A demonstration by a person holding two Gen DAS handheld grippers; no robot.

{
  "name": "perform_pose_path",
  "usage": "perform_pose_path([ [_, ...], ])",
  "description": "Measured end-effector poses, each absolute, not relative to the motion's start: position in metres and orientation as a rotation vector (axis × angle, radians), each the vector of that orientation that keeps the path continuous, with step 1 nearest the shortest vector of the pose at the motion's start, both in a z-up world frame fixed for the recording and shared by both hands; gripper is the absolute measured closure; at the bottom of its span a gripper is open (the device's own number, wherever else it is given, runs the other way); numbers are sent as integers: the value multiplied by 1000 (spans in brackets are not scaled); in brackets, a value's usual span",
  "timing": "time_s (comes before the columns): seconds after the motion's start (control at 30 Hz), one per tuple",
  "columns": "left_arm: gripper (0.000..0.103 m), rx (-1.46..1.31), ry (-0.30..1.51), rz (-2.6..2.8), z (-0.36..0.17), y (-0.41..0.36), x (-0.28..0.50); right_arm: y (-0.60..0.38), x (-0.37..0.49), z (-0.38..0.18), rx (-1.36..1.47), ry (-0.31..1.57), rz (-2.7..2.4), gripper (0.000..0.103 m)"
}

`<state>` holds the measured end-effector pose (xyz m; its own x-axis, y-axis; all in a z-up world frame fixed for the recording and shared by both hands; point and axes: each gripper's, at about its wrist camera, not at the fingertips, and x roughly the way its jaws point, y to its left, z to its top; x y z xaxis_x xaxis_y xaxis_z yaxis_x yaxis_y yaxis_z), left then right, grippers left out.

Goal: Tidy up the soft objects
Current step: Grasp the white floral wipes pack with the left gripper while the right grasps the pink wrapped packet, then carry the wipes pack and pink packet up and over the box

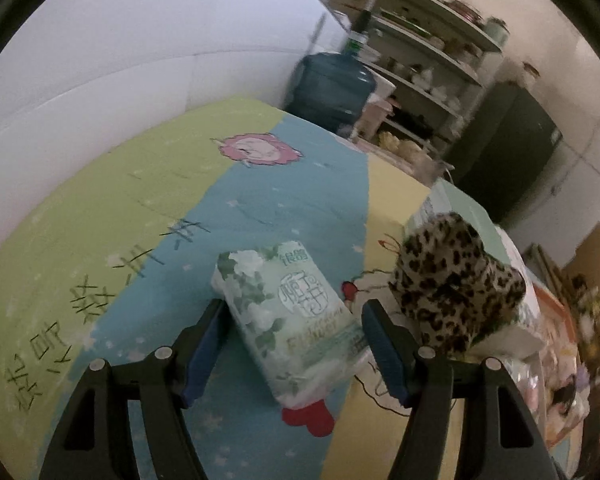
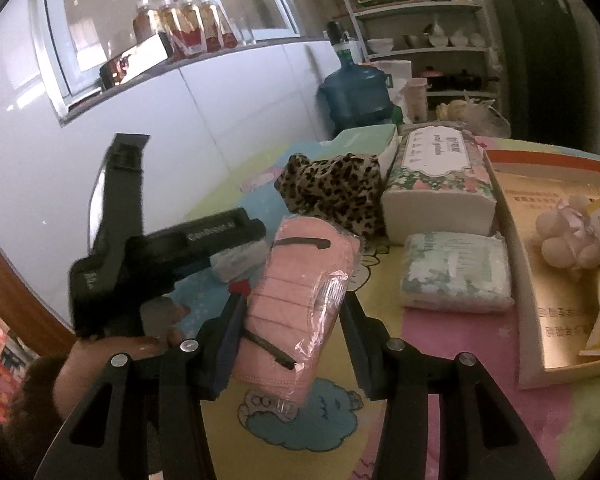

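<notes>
Left tool (image 1: 292, 342) apart, astride tissue pack (image 1: 288, 320); long axis running straight ahead. Right tool (image 2: 290, 334) clamped on mask pack (image 2: 296, 300).

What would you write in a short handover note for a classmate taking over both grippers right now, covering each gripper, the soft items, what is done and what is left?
Left gripper: jaws set around the green floral tissue pack; whether it is lifted off the tablecloth is unclear.
Right gripper: jaws shut on the pink mask pack, held above the table.
On the table: leopard-print cloth, large tissue box, small green tissue pack.
In the cardboard tray: a pale plush toy.
Done: that toy is in the tray.
Left: probably place both held packs, then the leopard cloth and remaining tissues.
</notes>
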<state>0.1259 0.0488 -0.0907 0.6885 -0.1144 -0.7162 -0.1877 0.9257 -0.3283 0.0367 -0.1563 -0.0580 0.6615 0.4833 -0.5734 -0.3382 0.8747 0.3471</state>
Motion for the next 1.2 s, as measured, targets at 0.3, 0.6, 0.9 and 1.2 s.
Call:
perform_pose_path([
  [0.3,71,-408,787,-125,-87,44,116,-173,34,-60,260,699,464,54],
  [0.6,72,-306,711,-176,-68,19,89,-176,31,-59,260,694,452,54],
  [0.9,72,-255,643,-204,-39,11,62,-180,23,-50,252,662,429,54],
  [1.2,72,-215,555,-259,-9,-7,37,-204,10,-32,277,591,361,54],
])
